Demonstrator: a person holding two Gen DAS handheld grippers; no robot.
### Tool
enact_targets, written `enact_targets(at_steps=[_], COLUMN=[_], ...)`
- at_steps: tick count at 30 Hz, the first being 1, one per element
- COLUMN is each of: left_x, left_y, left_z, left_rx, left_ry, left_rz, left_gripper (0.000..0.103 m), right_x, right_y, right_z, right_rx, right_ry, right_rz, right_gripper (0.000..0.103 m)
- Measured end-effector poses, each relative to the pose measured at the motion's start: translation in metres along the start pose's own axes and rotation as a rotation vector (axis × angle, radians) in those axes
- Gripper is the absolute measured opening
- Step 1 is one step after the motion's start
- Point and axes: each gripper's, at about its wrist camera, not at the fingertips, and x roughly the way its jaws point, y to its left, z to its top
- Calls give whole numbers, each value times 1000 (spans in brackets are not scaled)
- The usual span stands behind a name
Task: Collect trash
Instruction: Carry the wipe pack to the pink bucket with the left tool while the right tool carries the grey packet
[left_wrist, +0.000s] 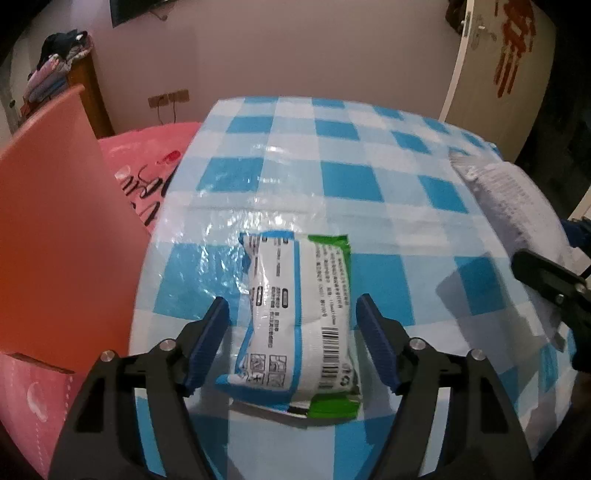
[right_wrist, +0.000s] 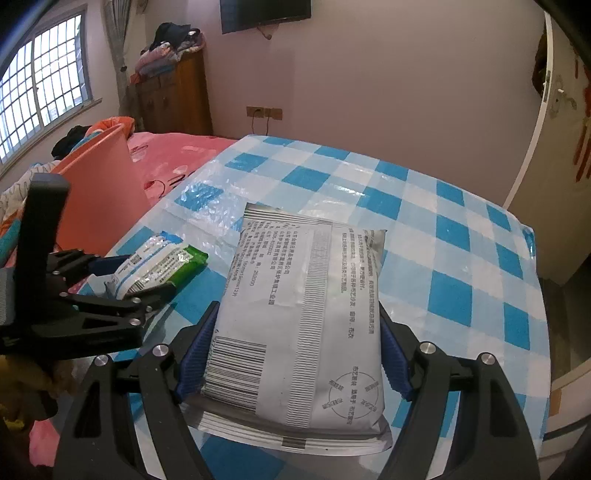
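As I reached for the trash with both tools, my left gripper (left_wrist: 291, 343) stood wide, its blue pads (left_wrist: 208, 341) either side of the small green-and-white packet (left_wrist: 295, 317) and not yet touching it. That packet lay flat on the checked tablecloth (left_wrist: 347, 177), straight ahead between my fingers. My right gripper (right_wrist: 295, 354) had the large grey packet (right_wrist: 306, 317) between its pads; they sat against the packet's two long edges, though I could not be sure how firmly they pressed. The grey packet seemed to rest on the cloth rather than hang clear of it.

I judged the step in hand to be the grasp itself, both pieces framed and neither lifted. Next, the left needed to close squarely on the small packet, whose slick wrapper might slide, and the right needed a firm squeeze before any lift.

Farther off, beyond the left gripper and to its left, stood the orange bin (right_wrist: 99, 192), beside the table on the pink bedcover (right_wrist: 177, 155). It looked the likely place for both.
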Motion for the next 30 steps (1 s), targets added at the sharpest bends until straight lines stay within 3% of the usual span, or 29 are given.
enact_targets(at_steps=[6,7,9,15,20,30], left_x=[6,6,5,-1,-12,-78], left_y=[-10,-11,-14,-8,-5,9], left_z=[2,3,4,5,5,18], left_rx=[29,30,30,-30,-70,-112], left_ry=[-15,-19,-31,-44,-69,-209], left_rz=[33,36,46,-5,-41,-57], left_gripper=[77,74,57,44,42,42], right_x=[5,5,6,7,4,-8], right_y=[1,1,0,-2,-3,9], right_z=[-2,-2,-2,-2,-1,14], right_rx=[3,4,7,16,15,-2], right_ry=[8,7,8,4,0,-18], right_rz=[10,10,9,7,7,44], right_gripper=[77,77,77,77,77,77])
